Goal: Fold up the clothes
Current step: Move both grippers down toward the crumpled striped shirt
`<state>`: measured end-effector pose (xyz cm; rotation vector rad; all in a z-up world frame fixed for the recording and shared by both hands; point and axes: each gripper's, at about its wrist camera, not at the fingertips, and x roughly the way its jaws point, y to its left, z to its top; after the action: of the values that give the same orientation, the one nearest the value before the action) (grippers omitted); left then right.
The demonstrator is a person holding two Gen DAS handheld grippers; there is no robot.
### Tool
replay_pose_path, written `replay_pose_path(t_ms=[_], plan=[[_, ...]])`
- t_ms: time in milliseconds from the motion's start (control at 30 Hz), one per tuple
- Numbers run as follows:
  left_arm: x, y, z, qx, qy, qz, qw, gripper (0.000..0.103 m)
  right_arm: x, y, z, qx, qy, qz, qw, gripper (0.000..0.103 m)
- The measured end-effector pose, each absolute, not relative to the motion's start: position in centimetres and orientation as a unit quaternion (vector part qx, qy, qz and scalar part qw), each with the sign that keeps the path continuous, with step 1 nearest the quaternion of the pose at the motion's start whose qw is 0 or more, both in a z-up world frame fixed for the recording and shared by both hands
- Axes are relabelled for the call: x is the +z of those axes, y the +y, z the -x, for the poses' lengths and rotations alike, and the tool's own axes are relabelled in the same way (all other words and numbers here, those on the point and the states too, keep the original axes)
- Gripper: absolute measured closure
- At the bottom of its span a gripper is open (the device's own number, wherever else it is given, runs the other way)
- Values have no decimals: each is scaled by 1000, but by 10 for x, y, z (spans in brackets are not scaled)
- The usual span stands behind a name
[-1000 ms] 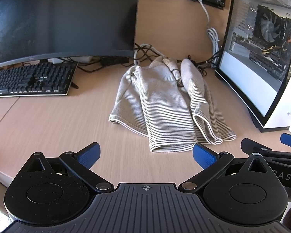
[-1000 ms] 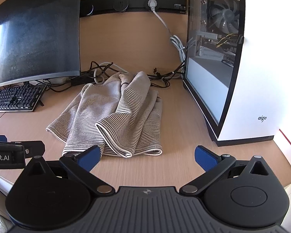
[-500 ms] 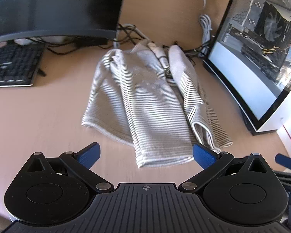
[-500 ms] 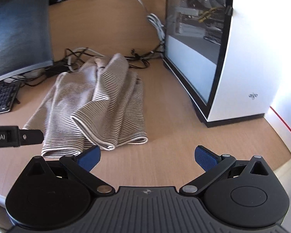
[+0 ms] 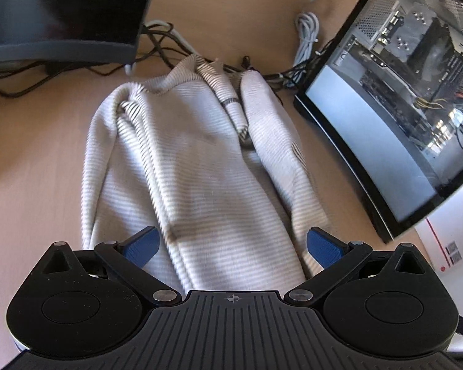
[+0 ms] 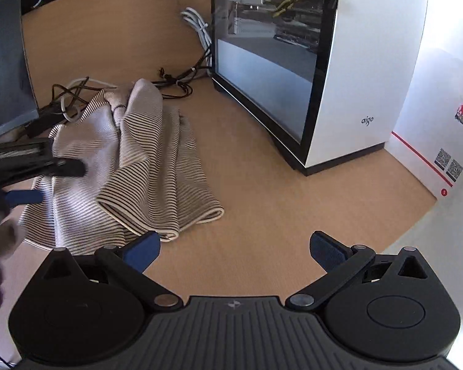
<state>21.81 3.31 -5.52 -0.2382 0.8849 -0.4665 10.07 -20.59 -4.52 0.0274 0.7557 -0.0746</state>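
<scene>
A crumpled grey-and-white striped garment (image 5: 200, 160) lies on the wooden desk (image 5: 31, 154), its near hem toward me. My left gripper (image 5: 233, 243) hangs open right over the garment's near part, its blue pads (image 5: 142, 245) spread with cloth between and below them, not clamped. In the right wrist view the garment (image 6: 145, 166) lies left of centre. My right gripper (image 6: 234, 248) is open above bare desk just right of the near hem, left pad beside the folded corner. The left gripper's fingertip (image 6: 24, 197) shows over the cloth at the left edge.
A glass-sided white PC case (image 6: 308, 61) stands at the right, close to the garment. A dark monitor (image 5: 61, 9) is at the back left, with tangled cables (image 5: 157, 43) behind the garment. A white box with red print (image 6: 447, 117) is at far right.
Both grippers moved forward and down toward the garment. The left one went from short of the hem to over the cloth. The right one shifted right, nearer the PC case.
</scene>
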Motion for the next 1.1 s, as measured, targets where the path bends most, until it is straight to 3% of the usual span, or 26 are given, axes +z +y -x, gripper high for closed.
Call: replay_pose_path(t_ms=[233, 433, 700, 1100], plan=[[-75, 23, -235, -217, 425, 124, 870, 0, -24, -211, -149, 87, 334, -61, 937, 0], [-76, 9, -232, -208, 428, 74, 876, 0, -23, -203, -232, 213, 306, -92, 923, 0], [-74, 0, -218, -171, 445, 9, 879, 0, -89, -151, -347, 313, 421, -82, 848, 0], [-66, 17, -148, -180, 480, 23, 858, 0, -97, -213, -283, 427, 459, -115, 771, 0]])
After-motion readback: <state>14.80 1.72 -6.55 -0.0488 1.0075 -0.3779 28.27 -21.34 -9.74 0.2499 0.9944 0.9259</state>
